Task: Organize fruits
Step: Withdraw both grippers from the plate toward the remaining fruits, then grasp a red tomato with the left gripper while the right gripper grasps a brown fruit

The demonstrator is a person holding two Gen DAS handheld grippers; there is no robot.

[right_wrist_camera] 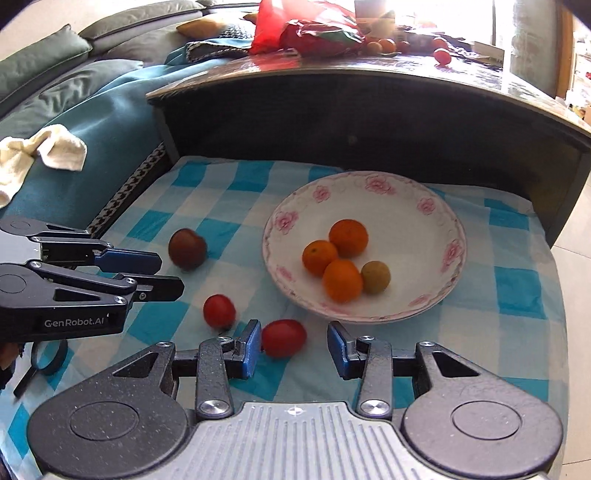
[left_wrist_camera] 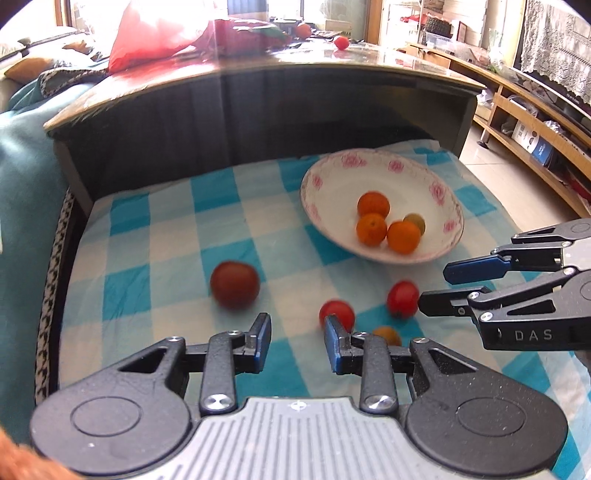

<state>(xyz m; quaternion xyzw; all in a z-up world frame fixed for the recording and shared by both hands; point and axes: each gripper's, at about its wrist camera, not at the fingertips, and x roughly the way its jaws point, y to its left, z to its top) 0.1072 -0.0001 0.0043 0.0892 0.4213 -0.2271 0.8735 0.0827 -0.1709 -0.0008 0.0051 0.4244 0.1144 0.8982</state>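
A white floral plate (right_wrist_camera: 406, 206) (left_wrist_camera: 332, 181) on a blue checked cloth holds three oranges (right_wrist_camera: 341, 280) (left_wrist_camera: 373, 229) and a greenish fruit (right_wrist_camera: 375, 277) (left_wrist_camera: 415, 221). On the cloth lie a dark red tomato (right_wrist_camera: 187, 248) (left_wrist_camera: 234, 284), two red tomatoes (right_wrist_camera: 219, 311) (right_wrist_camera: 283, 338) (left_wrist_camera: 337, 313) (left_wrist_camera: 402, 298), and a small orange fruit (left_wrist_camera: 388, 335). My left gripper (left_wrist_camera: 297, 341) (right_wrist_camera: 171, 275) is open and empty, a red tomato by its right finger. My right gripper (right_wrist_camera: 291, 347) (left_wrist_camera: 432, 286) is open, a red tomato just inside its left finger.
A dark wooden table (left_wrist_camera: 258, 77) with a glossy top rises behind the cloth, with a red bag (left_wrist_camera: 155, 33) and more fruit on it. A teal sofa cover (right_wrist_camera: 92, 122) with a white towel (right_wrist_camera: 40, 151) is at left. A black ring (right_wrist_camera: 48, 356) lies on the cloth.
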